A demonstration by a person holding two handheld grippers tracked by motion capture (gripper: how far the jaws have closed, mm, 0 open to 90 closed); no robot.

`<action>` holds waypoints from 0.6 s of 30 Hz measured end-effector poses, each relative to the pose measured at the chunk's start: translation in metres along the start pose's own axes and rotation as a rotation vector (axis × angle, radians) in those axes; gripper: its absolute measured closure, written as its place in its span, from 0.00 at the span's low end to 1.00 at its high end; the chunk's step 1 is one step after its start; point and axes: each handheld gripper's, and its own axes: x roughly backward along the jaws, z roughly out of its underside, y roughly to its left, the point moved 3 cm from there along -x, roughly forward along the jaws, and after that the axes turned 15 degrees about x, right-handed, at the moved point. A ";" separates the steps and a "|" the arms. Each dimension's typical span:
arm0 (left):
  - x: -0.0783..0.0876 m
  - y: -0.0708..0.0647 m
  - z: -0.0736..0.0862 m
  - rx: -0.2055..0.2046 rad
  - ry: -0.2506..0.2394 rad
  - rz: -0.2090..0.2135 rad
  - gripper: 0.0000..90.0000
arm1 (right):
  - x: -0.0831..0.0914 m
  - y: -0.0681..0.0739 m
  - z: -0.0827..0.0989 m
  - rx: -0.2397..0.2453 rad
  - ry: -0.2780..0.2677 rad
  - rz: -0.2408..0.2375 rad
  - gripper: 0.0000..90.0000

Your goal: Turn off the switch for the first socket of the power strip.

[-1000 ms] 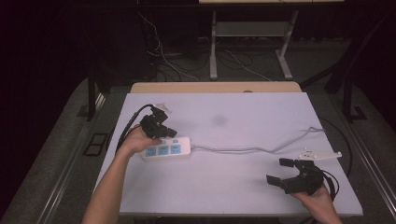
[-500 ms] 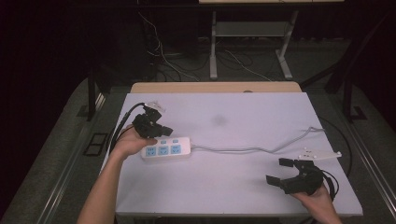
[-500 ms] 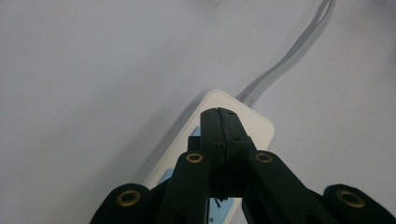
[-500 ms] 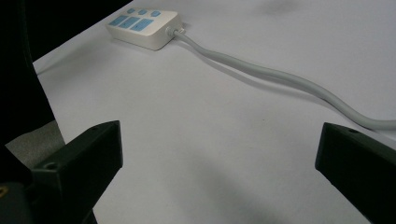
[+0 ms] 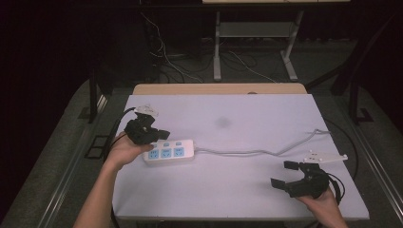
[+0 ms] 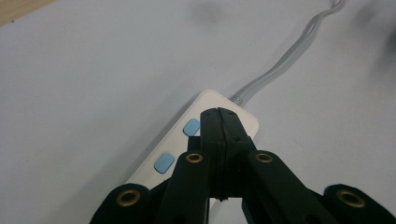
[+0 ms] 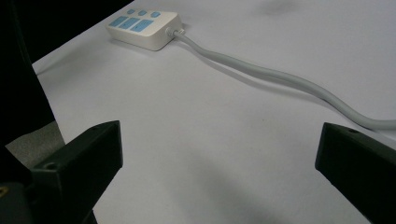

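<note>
1. Looking down from the high view, I see the power strip [image 5: 169, 151] lying flat on the white table [image 5: 237, 199], left of the middle.
2. Its long axis runs nearly straight across the table, left to right, with the right end tipped very slightly away from me.
3. Its blue sockets [image 5: 166, 153] face up, and its grey cord [image 5: 256, 152] leaves the right end and trails toward the table's right edge.
4. My left gripper [image 5: 163, 134] is just above the strip's left end, with its jaws clenched together on nothing in the left gripper view.
5. My right gripper [image 5: 286, 174] is well apart from the strip near the table's front right corner, jaws spread wide and empty.
</note>
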 end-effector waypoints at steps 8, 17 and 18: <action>0.011 0.000 0.016 0.037 -0.066 0.006 0.99 | -0.001 0.000 0.000 -0.002 0.001 0.000 0.01; 0.024 -0.002 0.037 0.081 -0.192 0.039 0.87 | -0.001 0.000 0.000 -0.002 0.001 -0.001 0.01; 0.025 -0.002 0.039 0.079 -0.203 0.043 0.86 | -0.001 0.000 0.000 -0.002 0.002 -0.001 0.01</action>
